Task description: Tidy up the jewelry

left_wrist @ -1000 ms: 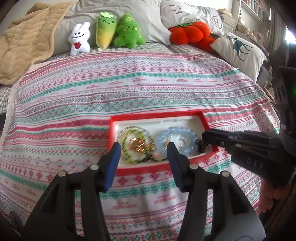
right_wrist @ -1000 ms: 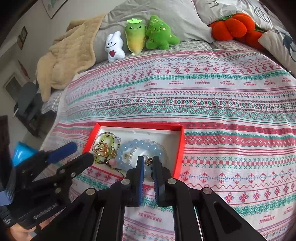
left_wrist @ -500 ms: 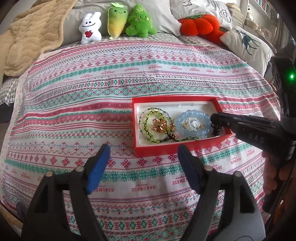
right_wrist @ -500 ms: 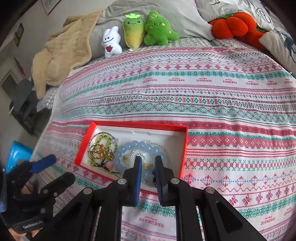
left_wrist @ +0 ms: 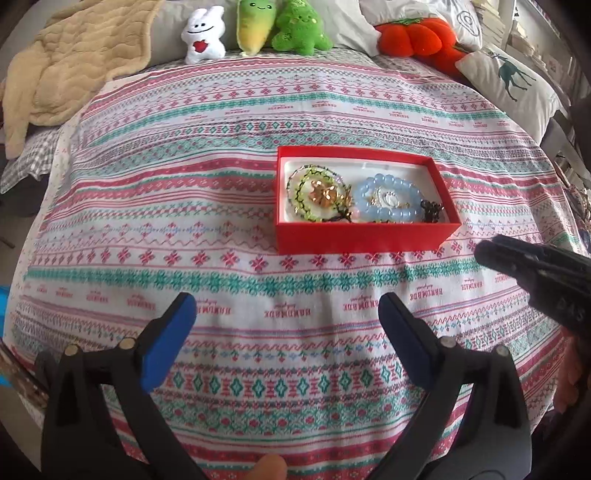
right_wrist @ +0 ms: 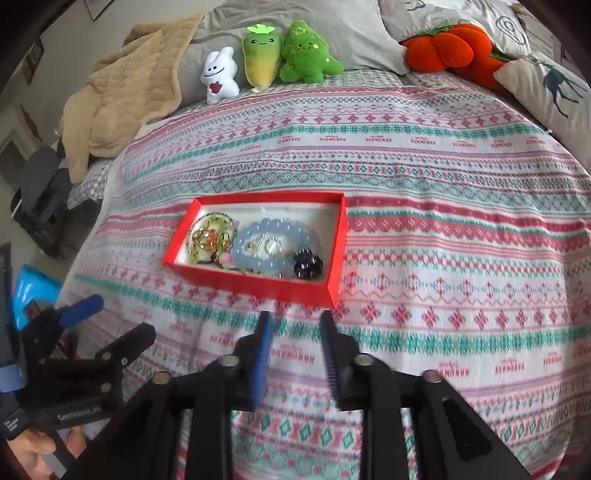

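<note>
The red box (left_wrist: 364,236) sits on the patterned bedspread (left_wrist: 184,206) of the bed. Inside it lie a green beaded bracelet (left_wrist: 314,192), a pale blue beaded bracelet (left_wrist: 388,199) and a small dark beaded piece (right_wrist: 307,263), all close together. The left hand-held gripper (left_wrist: 286,325) hovers in front of the box, jaws opening and spread wide, nothing between them. The right hand-held gripper (right_wrist: 297,332) sits just in front of the box's near wall, jaws opening, parted, nothing between them. Plush toys (right_wrist: 266,62) line the pillows (right_wrist: 332,29) beyond.

Soft daylight, fisheye-warped edges
</note>
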